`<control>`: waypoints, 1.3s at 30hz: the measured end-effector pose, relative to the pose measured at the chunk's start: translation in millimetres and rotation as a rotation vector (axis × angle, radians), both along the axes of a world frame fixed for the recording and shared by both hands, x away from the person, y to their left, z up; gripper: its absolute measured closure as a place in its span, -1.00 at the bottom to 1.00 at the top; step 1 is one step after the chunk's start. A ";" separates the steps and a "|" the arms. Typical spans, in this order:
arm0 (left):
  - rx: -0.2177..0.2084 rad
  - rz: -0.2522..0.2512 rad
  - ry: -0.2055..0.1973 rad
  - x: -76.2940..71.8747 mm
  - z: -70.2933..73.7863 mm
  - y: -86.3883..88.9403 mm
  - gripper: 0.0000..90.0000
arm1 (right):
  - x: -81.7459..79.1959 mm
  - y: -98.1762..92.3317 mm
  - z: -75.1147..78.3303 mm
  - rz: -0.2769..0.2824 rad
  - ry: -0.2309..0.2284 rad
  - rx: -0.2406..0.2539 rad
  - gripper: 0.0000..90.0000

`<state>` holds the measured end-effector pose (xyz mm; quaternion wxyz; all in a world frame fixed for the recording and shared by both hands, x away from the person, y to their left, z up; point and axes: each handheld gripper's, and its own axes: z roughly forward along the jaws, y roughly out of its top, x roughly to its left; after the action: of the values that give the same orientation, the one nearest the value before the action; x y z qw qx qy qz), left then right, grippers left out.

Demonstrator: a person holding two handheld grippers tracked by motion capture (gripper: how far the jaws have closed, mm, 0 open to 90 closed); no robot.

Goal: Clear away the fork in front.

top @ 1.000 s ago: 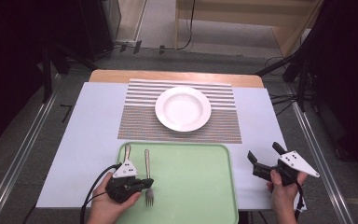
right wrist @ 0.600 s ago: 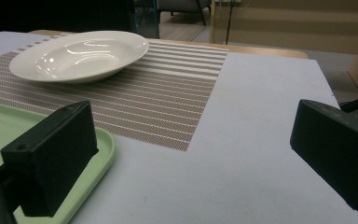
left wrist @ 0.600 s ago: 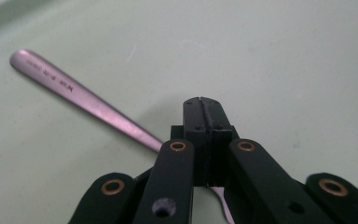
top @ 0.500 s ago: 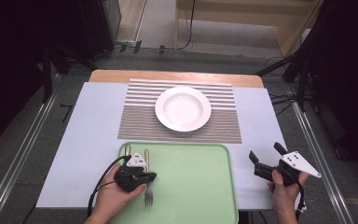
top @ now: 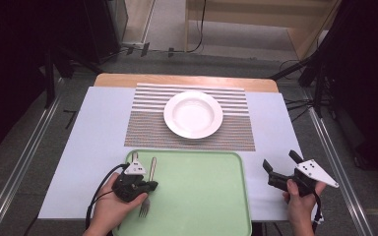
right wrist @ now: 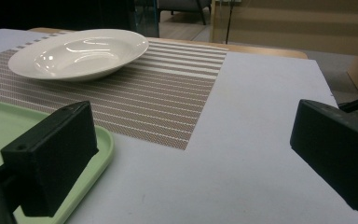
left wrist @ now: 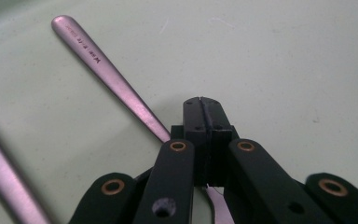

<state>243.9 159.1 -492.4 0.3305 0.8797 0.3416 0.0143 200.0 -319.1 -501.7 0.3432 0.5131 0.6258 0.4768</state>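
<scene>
Little grip: pinches the fork point(top: 152, 166) by its slim neck in the left tool point(top: 150, 186), risks a swivel or drop onto the tray point(top: 202, 196), leaves the right tool point(top: 279, 161) spread.

Grey floor point(top: 39, 128) surrounds the table, dark at the sides, wooden furniture point(top: 256, 24) behind.

Each black hand-held gripper point(top: 149, 186) carries brass-ringed pivots, a grey plate and cable.
</scene>
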 end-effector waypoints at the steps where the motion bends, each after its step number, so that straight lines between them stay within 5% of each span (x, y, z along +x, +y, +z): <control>1: -0.001 0.000 -0.001 0.2 0.0 0.9 0.99 | -0.1 -0.3 0.0 -0.005 -0.001 -0.002 -1.00; 9: -0.011 0.012 0.002 6.7 3.0 5.0 0.99 | 0.3 -0.9 -1.2 -0.002 0.008 0.008 -1.00; 18: 0.025 0.025 -0.032 37.1 7.5 -10.7 0.99 | 0.5 0.3 0.5 -0.002 0.007 0.019 -1.00; 20: 0.046 0.036 -0.040 37.2 4.4 -9.0 1.00 | 0.0 0.2 0.6 -0.001 0.005 0.019 -1.00; 39: -0.015 0.092 -0.036 38.6 0.5 16.2 0.99 | 0.5 0.1 -0.1 0.009 0.005 0.005 -1.00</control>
<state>282.6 175.3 -492.0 0.3420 0.8601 0.3760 0.0427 200.4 -319.0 -501.8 0.3382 0.5125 0.6277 0.4784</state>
